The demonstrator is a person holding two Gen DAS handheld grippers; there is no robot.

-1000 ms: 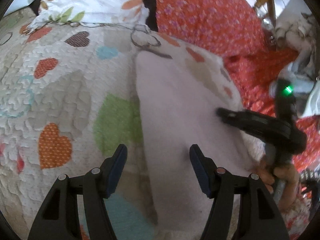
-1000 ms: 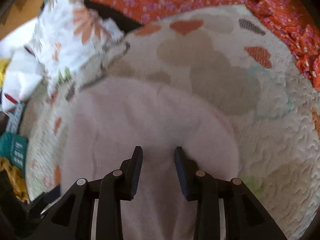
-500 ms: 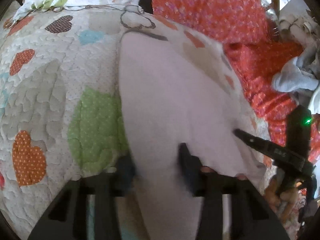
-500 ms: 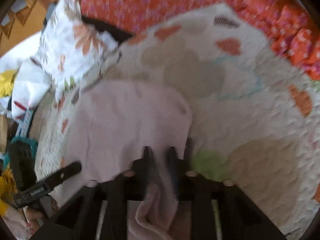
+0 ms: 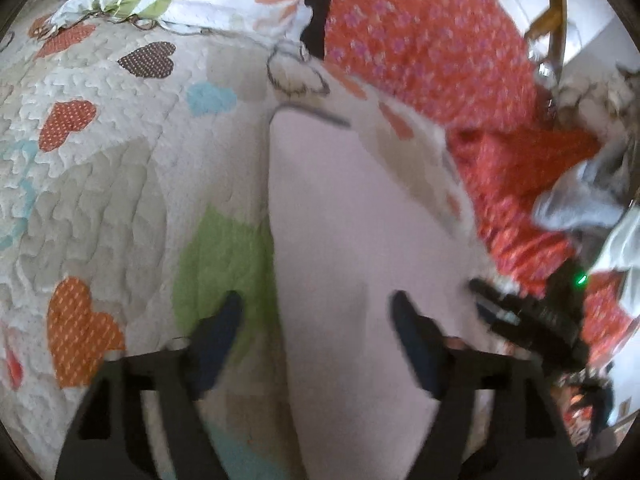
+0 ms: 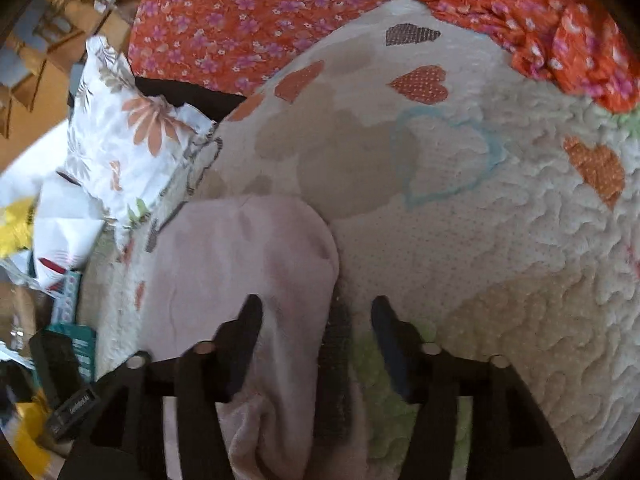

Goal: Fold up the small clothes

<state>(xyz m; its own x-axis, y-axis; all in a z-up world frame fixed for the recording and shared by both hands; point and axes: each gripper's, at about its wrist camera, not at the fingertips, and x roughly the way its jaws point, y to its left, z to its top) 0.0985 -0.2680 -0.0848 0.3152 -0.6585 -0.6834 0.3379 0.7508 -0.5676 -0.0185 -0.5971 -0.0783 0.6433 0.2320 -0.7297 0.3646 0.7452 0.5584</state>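
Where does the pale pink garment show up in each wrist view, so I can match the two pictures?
Left wrist: the pale pink garment runs from centre to bottom, its left edge between the opening jaws of the left gripper.
Right wrist: it lies lower left of centre, its right edge between the opening jaws of the right gripper.
Shared landmark: the green heart patch beside the garment.

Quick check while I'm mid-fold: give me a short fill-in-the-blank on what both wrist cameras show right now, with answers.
1. The pale pink garment lies on a quilt patterned with ____.
2. The left gripper has its jaws ____ over the garment's edge.
3. In the right wrist view, the right gripper straddles the garment's ____ edge.
4. Behind the quilt lies a ____ floral fabric.

Answers: hearts; opening; right; red
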